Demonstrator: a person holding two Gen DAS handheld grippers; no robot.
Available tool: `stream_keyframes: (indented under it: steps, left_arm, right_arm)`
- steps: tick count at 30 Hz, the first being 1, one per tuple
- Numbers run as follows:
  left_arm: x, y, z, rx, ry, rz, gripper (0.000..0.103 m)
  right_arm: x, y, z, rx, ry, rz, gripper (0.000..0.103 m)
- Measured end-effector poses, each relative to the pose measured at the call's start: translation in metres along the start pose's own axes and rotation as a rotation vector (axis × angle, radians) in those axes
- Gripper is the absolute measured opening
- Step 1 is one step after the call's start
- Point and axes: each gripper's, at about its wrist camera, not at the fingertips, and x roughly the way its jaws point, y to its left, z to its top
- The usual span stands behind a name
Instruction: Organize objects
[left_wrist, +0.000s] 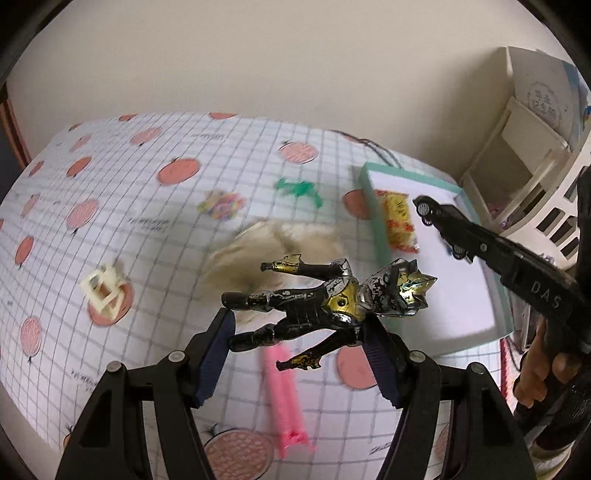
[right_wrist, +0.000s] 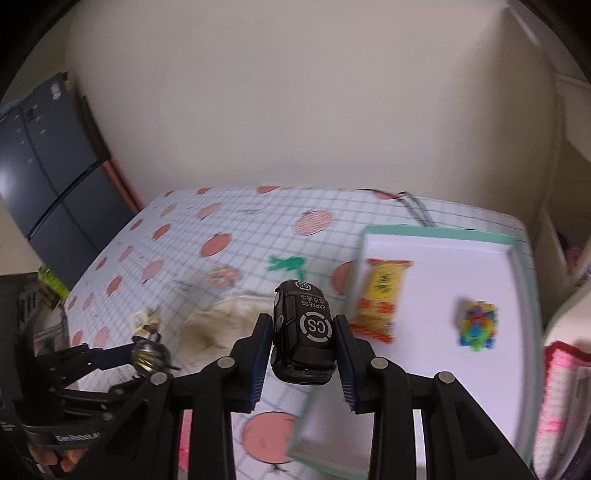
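Observation:
My left gripper (left_wrist: 299, 317) is shut on a black-and-gold action figure (left_wrist: 332, 299), held sideways above the checked tablecloth. My right gripper (right_wrist: 301, 332) is shut on a black toy car (right_wrist: 303, 332) marked "CS EXPRESS", raised near the left edge of the green-rimmed white tray (right_wrist: 517, 251). In the left wrist view the car (left_wrist: 443, 225) hangs over the tray (left_wrist: 502, 306). A yellow snack packet (right_wrist: 380, 295) and a colourful block toy (right_wrist: 476, 325) lie in the tray.
On the cloth lie a fluffy beige tuft (left_wrist: 266, 247), a green toy (left_wrist: 299, 188), a colourful bead piece (left_wrist: 221, 203), a cream plastic piece (left_wrist: 103, 288) and a pink comb-like strip (left_wrist: 288, 398). A white shelf (left_wrist: 532, 147) stands at right; a dark cabinet (right_wrist: 48, 177) at left.

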Motion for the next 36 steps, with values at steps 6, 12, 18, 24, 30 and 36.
stream_keyframes:
  steps: [6,12,18,24,30,36]
  left_arm:
    - [0.013,-0.043,0.014,0.043,-0.016,-0.032,0.07]
    - [0.028,-0.084,0.018,0.076,-0.004,-0.079,0.07]
    - [0.043,-0.115,0.014,0.116,0.012,-0.091,0.07]
    - [0.062,-0.139,0.008,0.178,0.032,-0.069,0.07]
    - [0.082,-0.152,0.001,0.222,0.062,-0.039,0.07]
    - [0.098,-0.157,-0.004,0.243,0.073,-0.001,0.07]
  right_arm:
    - [-0.014,-0.038,0.001,0.055,-0.028,-0.077,0.035]
    - [-0.025,-0.077,0.0,0.128,-0.05,-0.135,0.036]
    - [-0.028,-0.101,-0.005,0.166,-0.056,-0.19,0.036]
    - [-0.017,-0.114,-0.014,0.175,-0.025,-0.223,0.036]
    - [-0.006,-0.122,-0.023,0.182,0.0,-0.207,0.036]
    - [0.006,-0.131,-0.032,0.194,0.03,-0.202,0.035]
